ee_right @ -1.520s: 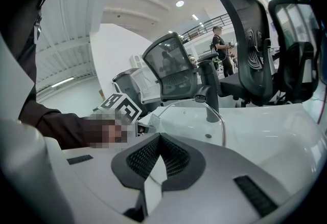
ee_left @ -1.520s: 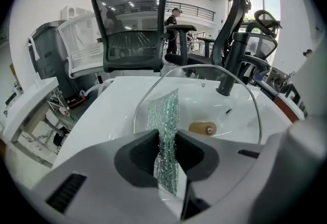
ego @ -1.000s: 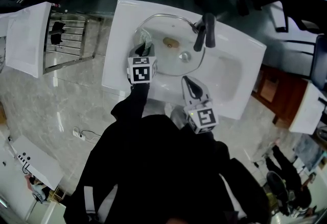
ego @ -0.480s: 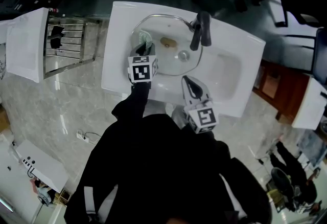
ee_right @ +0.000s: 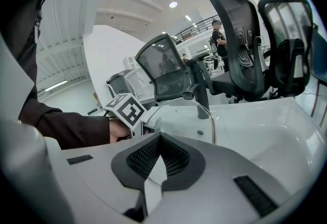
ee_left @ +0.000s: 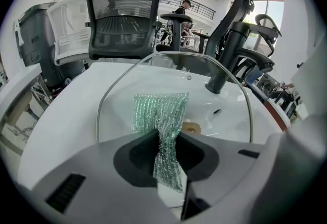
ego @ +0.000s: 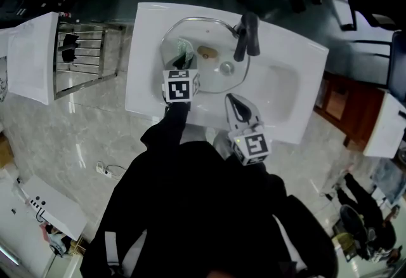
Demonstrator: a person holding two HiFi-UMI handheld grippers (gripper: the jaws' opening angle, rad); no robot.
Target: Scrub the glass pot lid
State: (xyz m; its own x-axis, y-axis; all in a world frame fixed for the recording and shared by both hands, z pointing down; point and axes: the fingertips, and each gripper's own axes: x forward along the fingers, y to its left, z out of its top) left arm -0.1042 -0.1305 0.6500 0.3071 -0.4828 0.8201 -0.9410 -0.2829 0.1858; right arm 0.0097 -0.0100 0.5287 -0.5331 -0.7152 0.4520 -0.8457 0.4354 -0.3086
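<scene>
Two grippers were over the white sink (ego: 285, 96), and only my left gripper (ee_left: 168, 142) had anything in it. Its jaws were pinched tight on a green, glittery scrub cloth (ee_left: 161, 113), whose free end fanned out ahead of the tips and lay against the glass pot lid (ee_left: 120, 97). The lid sat in the basin directly in front of those jaws, its near rim just beyond them and its far rim curving up beside the dark faucet (ee_left: 225, 59), so it looked tilted rather than flat. My right gripper (ee_right: 157, 162) had its jaws pressed together with nothing between them. In the head view it hung at the sink's front edge, apart from the lid, which lay ahead of it and off to its left, with the left gripper's marker cube between.
</scene>
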